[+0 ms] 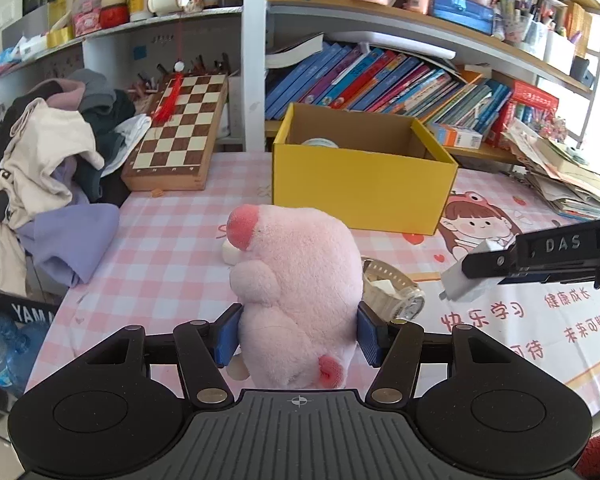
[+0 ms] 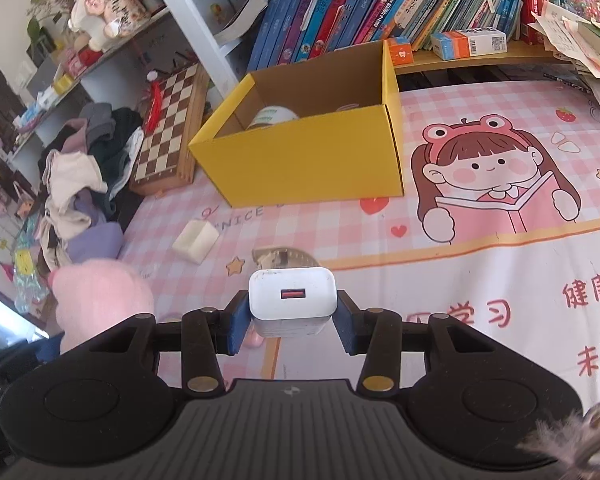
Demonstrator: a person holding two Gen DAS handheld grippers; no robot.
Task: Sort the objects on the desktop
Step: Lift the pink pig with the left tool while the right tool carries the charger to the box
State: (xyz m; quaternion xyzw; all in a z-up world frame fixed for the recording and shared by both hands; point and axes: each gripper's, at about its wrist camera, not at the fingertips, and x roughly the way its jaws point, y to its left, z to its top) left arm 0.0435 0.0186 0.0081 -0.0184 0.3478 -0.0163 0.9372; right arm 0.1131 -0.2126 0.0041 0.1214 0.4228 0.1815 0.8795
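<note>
Two claws busy: left claw (image 1: 298,334) clamps pink plush (image 1: 296,292), right claw (image 2: 293,322) clamps white charger (image 2: 293,298), both above bench (image 2: 500,256). Pink checked cloth covers bench. Yellow box (image 2: 300,160) open at back, shelves behind. Watch (image 1: 396,290), white block (image 2: 195,241) lie between claws and box. Clothes pile (image 1: 40,160) crowds left edge; right side bare.

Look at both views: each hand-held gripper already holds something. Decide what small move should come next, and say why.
Probably carry both forward over the yellow box. The left hand-held gripper is clamped on the pink plush toy, the right hand-held gripper on the white charger, and the open box lies just ahead with room inside.
</note>
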